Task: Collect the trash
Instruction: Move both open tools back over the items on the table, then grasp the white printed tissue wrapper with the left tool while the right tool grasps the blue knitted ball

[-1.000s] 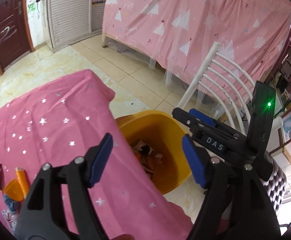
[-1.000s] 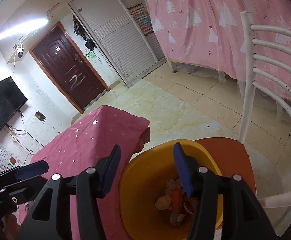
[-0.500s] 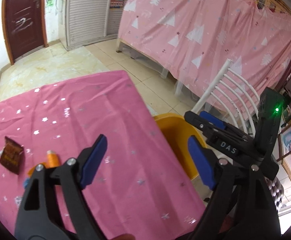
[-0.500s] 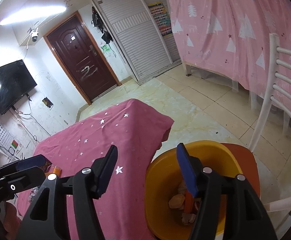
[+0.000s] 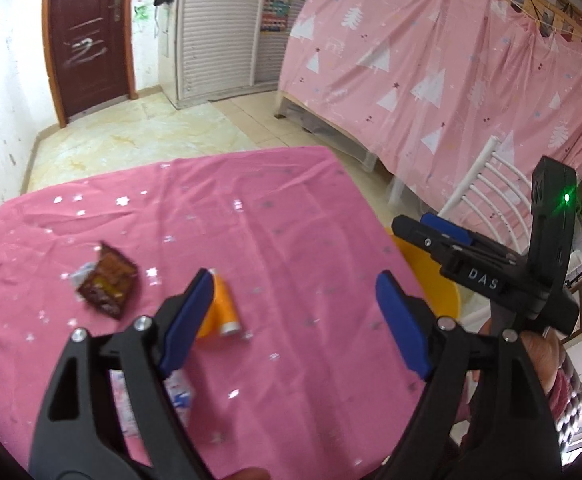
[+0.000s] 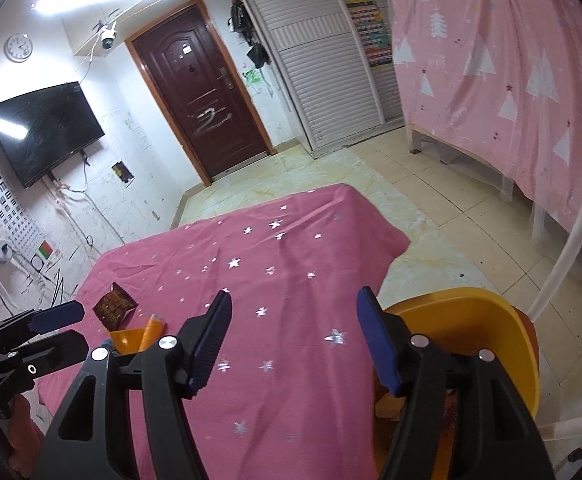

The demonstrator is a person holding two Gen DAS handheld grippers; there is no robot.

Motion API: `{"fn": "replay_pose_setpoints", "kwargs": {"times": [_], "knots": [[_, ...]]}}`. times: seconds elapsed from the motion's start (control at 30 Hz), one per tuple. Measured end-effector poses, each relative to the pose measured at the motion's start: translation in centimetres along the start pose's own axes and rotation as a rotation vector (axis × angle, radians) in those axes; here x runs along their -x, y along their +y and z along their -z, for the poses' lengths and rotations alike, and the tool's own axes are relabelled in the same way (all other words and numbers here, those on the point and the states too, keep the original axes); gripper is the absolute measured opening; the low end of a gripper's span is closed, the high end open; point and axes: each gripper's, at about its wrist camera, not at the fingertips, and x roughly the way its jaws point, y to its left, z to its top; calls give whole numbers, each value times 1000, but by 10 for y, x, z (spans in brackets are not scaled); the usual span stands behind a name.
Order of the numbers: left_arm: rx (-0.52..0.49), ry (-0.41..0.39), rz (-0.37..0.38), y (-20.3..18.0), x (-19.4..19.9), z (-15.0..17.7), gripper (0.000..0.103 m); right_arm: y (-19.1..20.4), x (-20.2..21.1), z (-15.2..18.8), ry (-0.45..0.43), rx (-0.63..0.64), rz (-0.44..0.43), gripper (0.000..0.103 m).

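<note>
A tabletop [image 5: 291, 240] under a pink cloth sprinkled with silver stars fills the middle of both views. Off its right edge a yellow bin [image 6: 503, 344] stands on an orange-red seat beside a white slatted chair back [image 5: 487, 184]; what lies inside the bin is mostly hidden behind the right claw's finger.

The left claw [image 5: 291, 320] hangs over the near part of the cloth, spread wide, with nothing between its blue pads. The right claw [image 6: 299, 340] hovers over the tabletop's right side next to the bin; its jaws have just been opening and stand apart, holding nothing.

The trash sits on the left half of the cloth. A brown snack wrapper [image 5: 107, 284] lies flat, apart from the rest. Just right of it an orange tube with a white cap [image 5: 225, 308] rests on an orange scrap, partly behind the left claw's left pad. Nearer the camera, a white printed wrapper [image 5: 179, 394] peeks out under that same finger.
</note>
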Motion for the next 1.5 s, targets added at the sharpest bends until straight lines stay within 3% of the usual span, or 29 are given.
{"fn": "replay_pose_setpoints", "kwargs": {"times": [0.23,0.73,1.17,1.23,1.37,1.43,1.5], "knots": [[-19,-5,-54,25,16,21,84,31,-11,2,25,48,-39,59],[13,15,-117,63,19,51,85,98,-22,14,59,165,-123,60],[59,82,-70,85,-1,73,84,142,-32,27,93,253,-172,60],[64,90,-69,88,-4,75,74,146,-34,28,101,258,-172,60],[65,98,-62,89,-8,80,68,150,-39,31,113,264,-176,60],[51,87,-82,88,-6,82,51,153,-40,32,118,269,-181,60],[48,86,-81,85,-5,83,44,157,-41,33,120,278,-188,60]]}}
